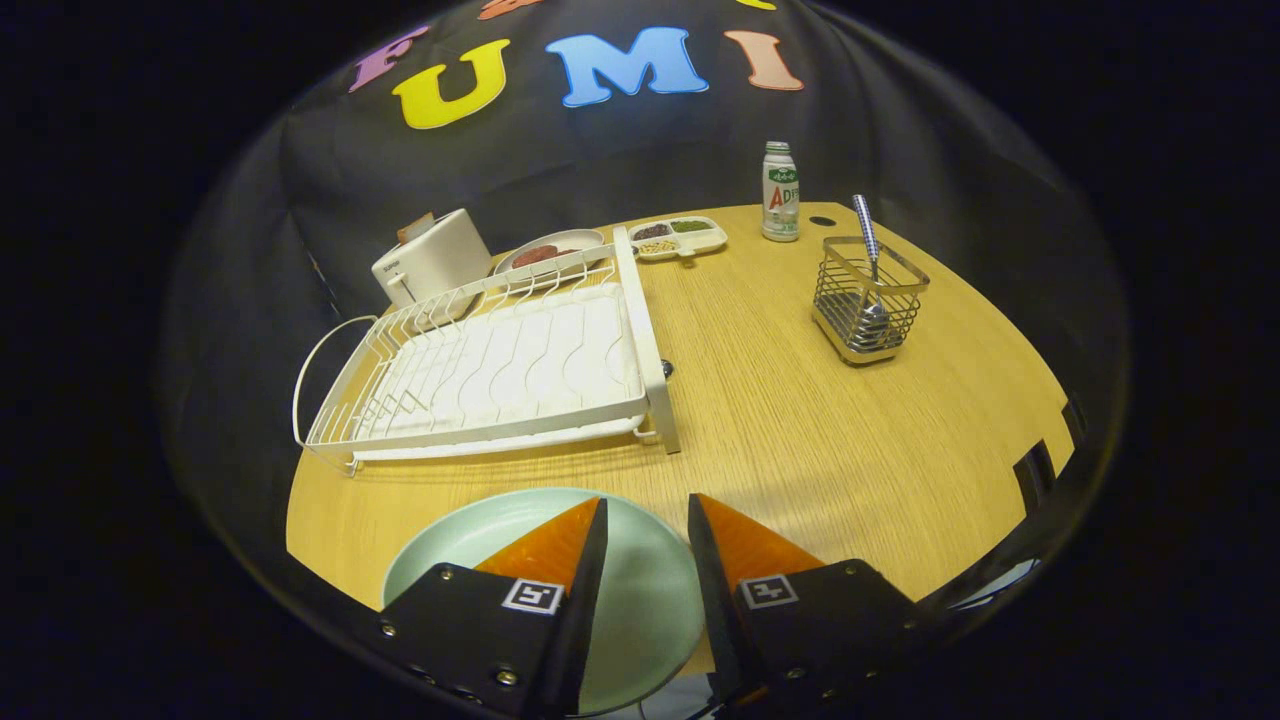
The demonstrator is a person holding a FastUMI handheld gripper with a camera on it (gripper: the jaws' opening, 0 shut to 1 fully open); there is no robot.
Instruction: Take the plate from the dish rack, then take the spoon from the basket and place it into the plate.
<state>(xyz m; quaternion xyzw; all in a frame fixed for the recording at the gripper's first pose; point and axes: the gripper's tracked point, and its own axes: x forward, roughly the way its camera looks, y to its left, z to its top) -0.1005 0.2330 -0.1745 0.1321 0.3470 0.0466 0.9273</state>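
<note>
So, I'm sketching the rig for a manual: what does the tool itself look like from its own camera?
The tool has two wedge-shaped fingers tapering to points, each mounted on a black block fixed with small screws. Each block carries a square black-and-white marker.

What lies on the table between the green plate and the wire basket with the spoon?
In the gripper view, bare wooden table lies between the plate and the basket holding the spoon. The open fingers hover over the plate.
</note>
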